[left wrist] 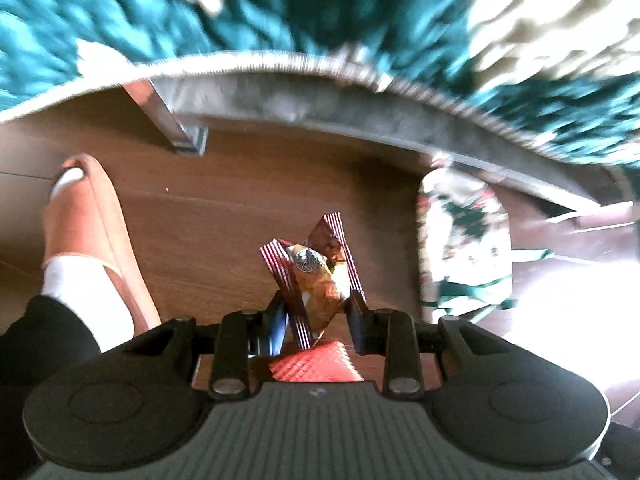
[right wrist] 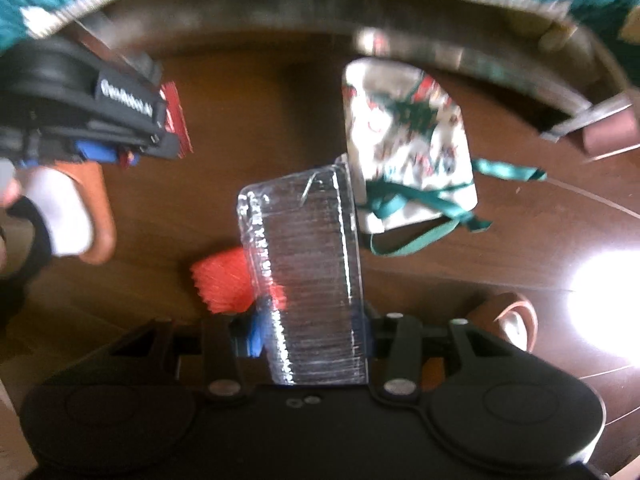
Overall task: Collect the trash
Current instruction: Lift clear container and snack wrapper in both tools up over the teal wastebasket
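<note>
My left gripper (left wrist: 318, 308) is shut on a crumpled snack wrapper (left wrist: 320, 268), maroon-striped with a gold and orange middle, held above the wooden floor. The right wrist view shows that same left gripper (right wrist: 168, 132) at the upper left, with the wrapper's (right wrist: 176, 118) striped edge sticking out. My right gripper (right wrist: 312, 320) is shut on a clear ribbed plastic container (right wrist: 308, 256), also held off the floor. A red crinkled wrapper (right wrist: 222, 280) lies on the floor under and left of the container. It also shows as the red wrapper (left wrist: 316, 366) just below my left fingers.
A floral cloth bag (right wrist: 408, 144) with green ribbons lies on the floor to the right, seen too as the bag (left wrist: 460, 240). A foot in an orange slipper (left wrist: 92, 216) stands left; another slipper (right wrist: 508, 316) is right. A teal-and-white blanket (left wrist: 120, 20) overhangs a metal-legged frame (left wrist: 188, 132).
</note>
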